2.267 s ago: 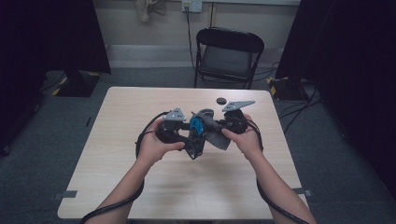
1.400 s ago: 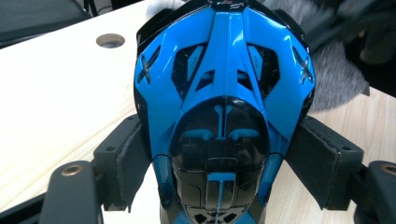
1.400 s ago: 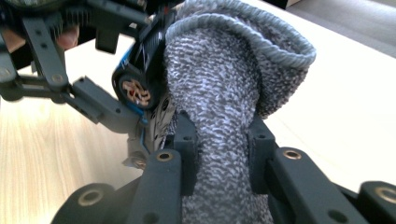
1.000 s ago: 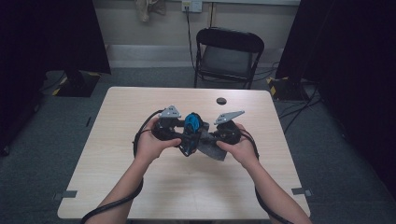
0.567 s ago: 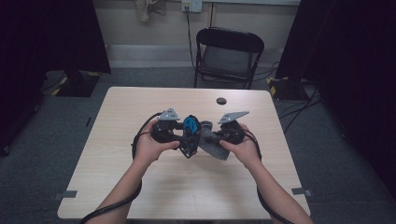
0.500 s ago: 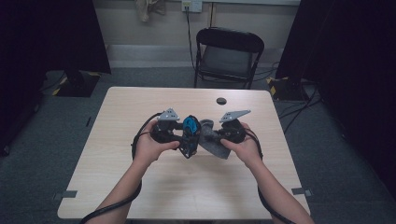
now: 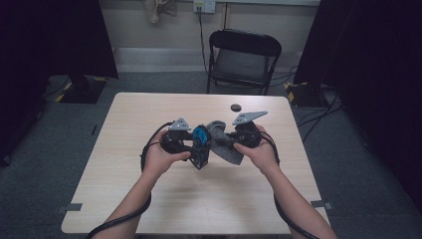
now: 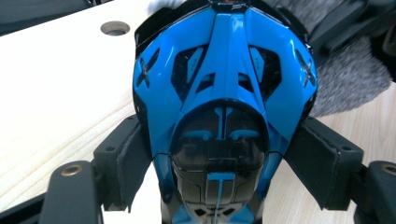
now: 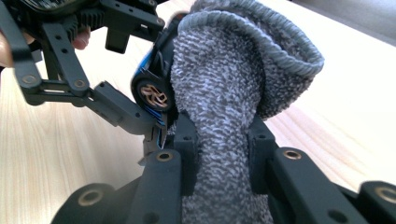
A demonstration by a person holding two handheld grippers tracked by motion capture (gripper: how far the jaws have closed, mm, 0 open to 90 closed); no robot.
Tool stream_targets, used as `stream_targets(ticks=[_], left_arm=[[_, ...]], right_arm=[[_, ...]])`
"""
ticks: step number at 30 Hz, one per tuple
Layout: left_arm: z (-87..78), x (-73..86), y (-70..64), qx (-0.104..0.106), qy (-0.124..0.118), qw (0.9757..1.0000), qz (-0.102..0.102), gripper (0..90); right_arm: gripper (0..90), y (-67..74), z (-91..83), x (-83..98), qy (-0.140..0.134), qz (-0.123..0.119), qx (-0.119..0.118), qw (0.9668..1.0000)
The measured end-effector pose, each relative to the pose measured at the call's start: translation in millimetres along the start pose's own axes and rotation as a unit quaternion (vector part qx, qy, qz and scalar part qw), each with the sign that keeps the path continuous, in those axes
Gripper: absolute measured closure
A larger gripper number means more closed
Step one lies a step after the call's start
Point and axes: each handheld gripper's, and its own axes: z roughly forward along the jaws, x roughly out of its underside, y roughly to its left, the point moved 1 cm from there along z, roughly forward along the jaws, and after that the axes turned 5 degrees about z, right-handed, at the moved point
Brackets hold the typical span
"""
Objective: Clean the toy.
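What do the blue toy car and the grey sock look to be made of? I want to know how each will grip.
The toy car looks like hard, glossy plastic: smooth blue shell with bright highlights and dark tinted windows. The sock looks like soft knitted fabric, probably cotton blend: flecked grey loops, ribbed cuff, creasing where the right claw pinches it.

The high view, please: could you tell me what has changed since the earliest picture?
The two grippers have drawn closer, so the blue toy car now meets the grey sock's opening. The left gripper still clamps the car, the right gripper the sock; the black disc has not moved.
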Motion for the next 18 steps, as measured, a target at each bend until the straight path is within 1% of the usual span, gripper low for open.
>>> stream_targets(ticks=[2,6,11,12,15,16,18], left_arm=[[-0.6,-1.0,-1.5,0.004,-0.001,1.0,0.0,24.6],[-2.2,-5.3,-2.8,0.003,-0.004,1.0,0.005,24.6],[-2.6,-7.0,-2.1,0.005,-0.01,0.9999,0.005,24.6],[-2.8,-7.0,-2.2,0.007,-0.013,0.9999,0.003,24.6],[-3.0,-6.9,-2.1,0.008,-0.016,0.9998,0.002,24.6],[-3.7,-7.1,-2.3,0.008,-0.017,0.9998,0.004,24.6],[-4.3,-7.6,-2.8,0.008,-0.018,0.9998,0.002,24.6]], right_arm=[[72.5,-0.4,3.9,2.6,0.007,0.001,-0.002,1.0],[72.5,0.2,10.4,7.0,0.017,0.002,-0.006,0.9998],[72.5,1.7,14.8,9.9,0.019,0.004,-0.009,0.9998],[72.5,3.2,18.6,12.7,0.026,0.002,-0.01,0.9996],[72.5,4.0,22.0,15.6,0.031,0.003,-0.011,0.9994],[72.5,4.8,26.9,19.8,0.037,0.005,-0.014,0.9992],[72.5,5.0,31.3,23.7,0.039,0.01,-0.018,0.999]])
